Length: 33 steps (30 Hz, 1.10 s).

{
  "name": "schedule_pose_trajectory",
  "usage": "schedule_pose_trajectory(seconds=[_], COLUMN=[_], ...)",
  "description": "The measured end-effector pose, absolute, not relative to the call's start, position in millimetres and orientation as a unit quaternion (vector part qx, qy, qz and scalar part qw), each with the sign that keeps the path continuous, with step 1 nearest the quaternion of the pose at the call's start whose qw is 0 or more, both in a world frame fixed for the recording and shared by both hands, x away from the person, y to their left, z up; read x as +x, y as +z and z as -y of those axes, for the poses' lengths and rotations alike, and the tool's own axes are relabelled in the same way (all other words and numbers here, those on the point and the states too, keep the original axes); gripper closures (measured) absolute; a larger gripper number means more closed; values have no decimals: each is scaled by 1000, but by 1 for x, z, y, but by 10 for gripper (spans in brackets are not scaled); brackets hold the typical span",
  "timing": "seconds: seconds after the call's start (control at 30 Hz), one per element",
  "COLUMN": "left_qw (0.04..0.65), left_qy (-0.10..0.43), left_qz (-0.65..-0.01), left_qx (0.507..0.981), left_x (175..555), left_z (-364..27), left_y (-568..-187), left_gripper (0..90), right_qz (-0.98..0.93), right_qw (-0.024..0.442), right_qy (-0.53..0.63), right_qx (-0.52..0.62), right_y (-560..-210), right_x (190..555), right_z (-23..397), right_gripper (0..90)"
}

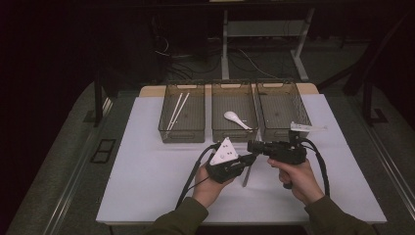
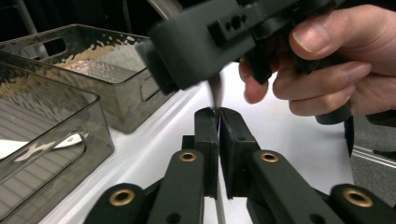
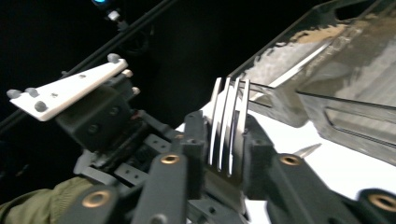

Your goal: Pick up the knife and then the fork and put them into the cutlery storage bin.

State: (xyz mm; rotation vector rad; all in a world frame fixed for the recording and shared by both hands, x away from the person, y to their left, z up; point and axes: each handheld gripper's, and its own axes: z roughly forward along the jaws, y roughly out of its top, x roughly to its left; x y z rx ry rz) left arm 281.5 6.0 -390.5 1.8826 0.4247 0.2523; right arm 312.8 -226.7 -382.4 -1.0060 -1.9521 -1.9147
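Three bins [image 1: 181, 132] stand across the upper centre, for sorting cutlery. At lower centre, my right tongs [image 3: 223, 154] pinch the fork [image 3: 228, 126] by its tines; my left tongs [image 2: 218, 116] pinch its handle, probably a hand-over.

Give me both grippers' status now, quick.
Left gripper: fingers closed on the fork's handle end.
Right gripper: fingers closed on the fork at its tines.

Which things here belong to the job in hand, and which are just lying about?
In the job:
fork, gripped by both
left gripper
right gripper

Lying about:
chopsticks in left bin
spoon in middle bin
right bin
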Motion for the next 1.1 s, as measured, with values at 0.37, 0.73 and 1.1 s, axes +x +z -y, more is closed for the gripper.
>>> schedule_pose_trajectory(seconds=[0.37,0.73,1.1], left_qw=[541,512,499], left_qy=[111,120,121], left_qz=[-196,-218,-258], left_qx=[810,822,819], left_x=[282,278,269], left_z=[-18,-76,-138], left_y=[-396,-398,-411], left_gripper=[578,414,310], right_qz=[690,698,699], right_qw=[51,-86,-156], right_qy=[-641,-610,-573], right_qx=[-331,-366,-398], right_y=[-367,-311,-280], right_x=[310,325,384], right_z=[230,257,274], right_gripper=[885,885,885])
